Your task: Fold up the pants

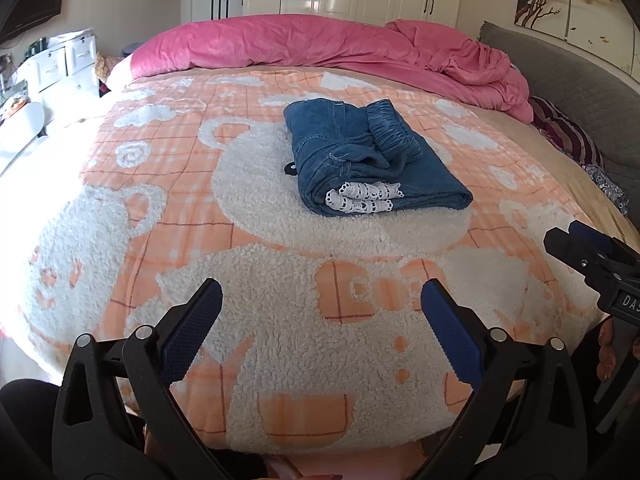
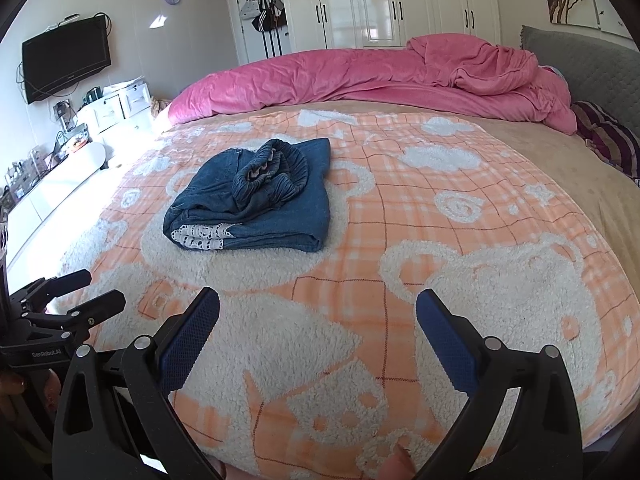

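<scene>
Nearest, at six o'clock in each wrist view, the two grippers hang low over the near edge of the blanket (image 1: 280,340). The left gripper (image 1: 322,300) has its jaws spread wide, released, with nothing between the blue pads but fleece well below them; they touch nothing. The right gripper (image 2: 318,308) stands the same: jaws wide apart, empty, clear of the cloth. Each shows in the other's view as well, the right one at three o'clock of the left view, the left one at nine o'clock of the right view, so they sit side by side, near each other and well short of the garment. That pulled-back, open stance reads as hands off a finished job, or a pause to check it.

Farther out, toward twelve o'clock, the pants (image 1: 372,156) lie on the middle of the blanket as a compact denim bundle, folded over several times. The lace hem (image 1: 360,198) peeks from the near edge, and the gathered waistband (image 2: 272,176) sits bunched on top, not flat, so the fold looks done but a little untidy. If any more is wanted, it would be smoothing that waistband.

Beyond, at twelve o'clock, a pink duvet (image 1: 320,44) is heaped along the far side of the bed, out of the working area, with white wardrobes (image 2: 396,0) behind.
</scene>
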### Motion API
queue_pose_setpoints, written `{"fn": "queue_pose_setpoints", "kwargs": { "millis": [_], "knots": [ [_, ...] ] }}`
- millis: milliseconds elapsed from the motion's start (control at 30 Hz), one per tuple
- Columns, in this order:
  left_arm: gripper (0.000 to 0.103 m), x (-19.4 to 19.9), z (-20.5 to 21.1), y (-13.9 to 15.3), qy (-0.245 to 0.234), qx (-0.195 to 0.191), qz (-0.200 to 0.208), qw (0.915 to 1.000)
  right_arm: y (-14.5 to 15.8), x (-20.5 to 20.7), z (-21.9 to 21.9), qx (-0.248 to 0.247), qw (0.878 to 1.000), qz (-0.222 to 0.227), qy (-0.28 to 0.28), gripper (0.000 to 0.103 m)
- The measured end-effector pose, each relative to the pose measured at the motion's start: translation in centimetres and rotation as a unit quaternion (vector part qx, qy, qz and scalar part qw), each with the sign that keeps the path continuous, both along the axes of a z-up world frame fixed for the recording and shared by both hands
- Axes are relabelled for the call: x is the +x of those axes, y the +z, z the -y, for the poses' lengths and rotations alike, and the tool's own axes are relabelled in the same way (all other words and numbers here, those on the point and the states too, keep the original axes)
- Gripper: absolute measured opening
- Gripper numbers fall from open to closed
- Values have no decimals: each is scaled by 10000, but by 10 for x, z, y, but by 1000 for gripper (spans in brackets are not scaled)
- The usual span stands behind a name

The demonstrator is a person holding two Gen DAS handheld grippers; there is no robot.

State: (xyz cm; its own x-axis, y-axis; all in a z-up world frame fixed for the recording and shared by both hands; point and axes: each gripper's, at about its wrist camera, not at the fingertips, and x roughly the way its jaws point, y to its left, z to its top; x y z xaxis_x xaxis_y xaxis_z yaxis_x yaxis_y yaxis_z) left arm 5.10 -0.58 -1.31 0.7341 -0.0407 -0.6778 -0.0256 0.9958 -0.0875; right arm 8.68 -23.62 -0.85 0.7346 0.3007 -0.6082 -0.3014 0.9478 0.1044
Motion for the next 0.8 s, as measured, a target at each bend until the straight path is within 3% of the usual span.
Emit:
{"fn": "queue_pose_setpoints", "kwargs": {
  "millis": [800],
  "knots": [
    [94, -1, -2, 3, 54, -58, -13, 10000, -3, 3, 0, -17, 10000, -39, -35, 98]
  ]
}}
